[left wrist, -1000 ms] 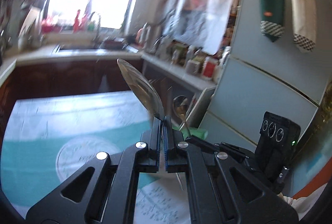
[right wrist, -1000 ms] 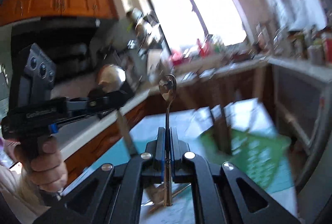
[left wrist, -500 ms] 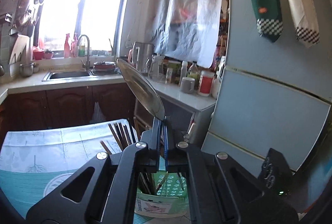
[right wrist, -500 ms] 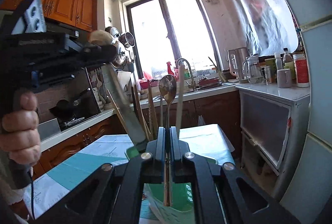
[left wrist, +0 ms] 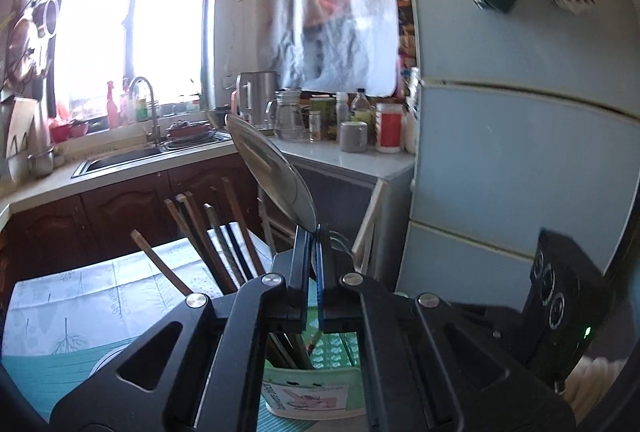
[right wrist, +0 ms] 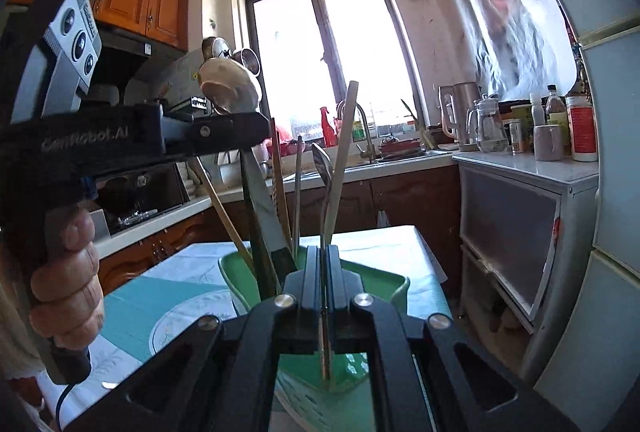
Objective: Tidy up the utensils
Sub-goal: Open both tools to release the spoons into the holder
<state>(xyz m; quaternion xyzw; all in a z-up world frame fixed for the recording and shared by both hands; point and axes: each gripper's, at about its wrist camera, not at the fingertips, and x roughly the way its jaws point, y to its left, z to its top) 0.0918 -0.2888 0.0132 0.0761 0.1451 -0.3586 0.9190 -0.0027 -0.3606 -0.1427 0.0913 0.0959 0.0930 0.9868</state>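
Two grippers, left [left wrist: 312, 232] and right [right wrist: 325, 252]; each clamps one spoon.

Blown-out window [left wrist: 132, 20] backlight, fisheye-warped edges.

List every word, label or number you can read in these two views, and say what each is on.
"GenRobot.AI", roughly, since the first letters are soft: on the side of the left gripper body, right wrist view.
Sticker on the green utensil holder: a picture and print, too small to read.
Labels on the red-labelled canister and the other counter bottles: too blurred to read.
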